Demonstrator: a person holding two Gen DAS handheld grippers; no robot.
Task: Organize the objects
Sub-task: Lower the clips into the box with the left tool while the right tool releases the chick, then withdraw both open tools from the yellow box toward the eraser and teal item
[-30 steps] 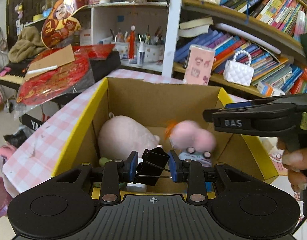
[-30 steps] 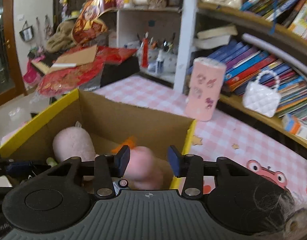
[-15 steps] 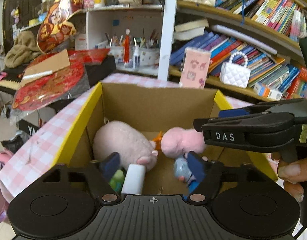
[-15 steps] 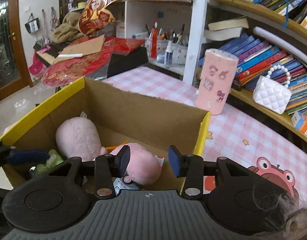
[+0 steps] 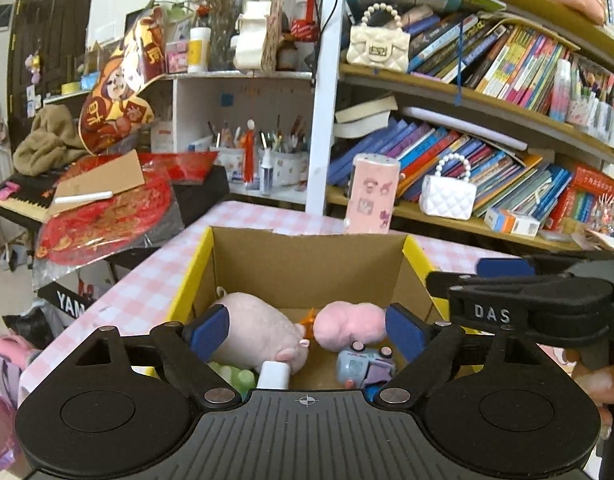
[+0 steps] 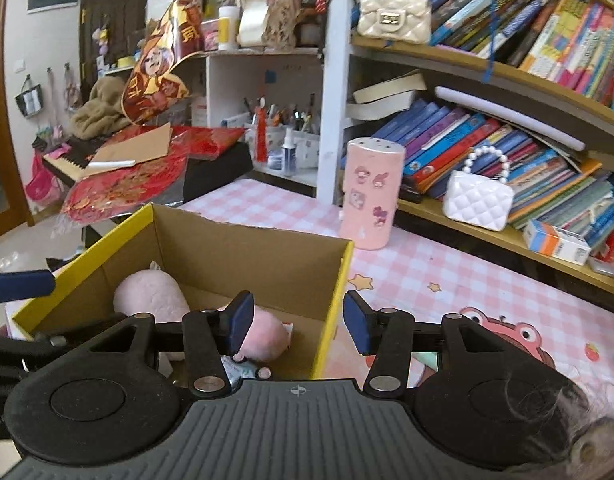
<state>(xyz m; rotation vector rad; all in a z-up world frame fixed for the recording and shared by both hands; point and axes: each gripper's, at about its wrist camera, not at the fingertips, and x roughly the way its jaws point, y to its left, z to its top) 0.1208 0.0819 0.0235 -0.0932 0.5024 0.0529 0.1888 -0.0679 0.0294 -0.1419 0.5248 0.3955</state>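
since a second ago our left gripper [image 5: 305,330] has let go of the black clip it carried and spread its jaws wide, and both tools have pulled up and back from the box [image 5: 307,256], so more of the shelves [image 5: 487,92] now shows above it.

the table [image 6: 427,276], under its pink check cloth, carries the box at its near corner, we judge so that both hands can reach in from this side. the box stands open-topped with yellow rims, and it serves as the place where loose toys are gathered. inside, the big plush [image 5: 255,326] lies to the left against the wall, and the small plush [image 5: 349,324] lies just beside it on the right; a second ago that one was a falling blur. a toy car [image 5: 365,362] rests below the small plush, with a white tube [image 5: 273,374] and green bits [image 5: 235,376] at the near wall. the clip itself we cannot find in the box now.

our right gripper [image 6: 295,320] hangs over the box's right rim, jaws fairly wide and empty, wider than before. the pink canister [image 6: 371,192] stands upright on the cloth beyond the box, well apart from both tools, and may be the next thing to sort.
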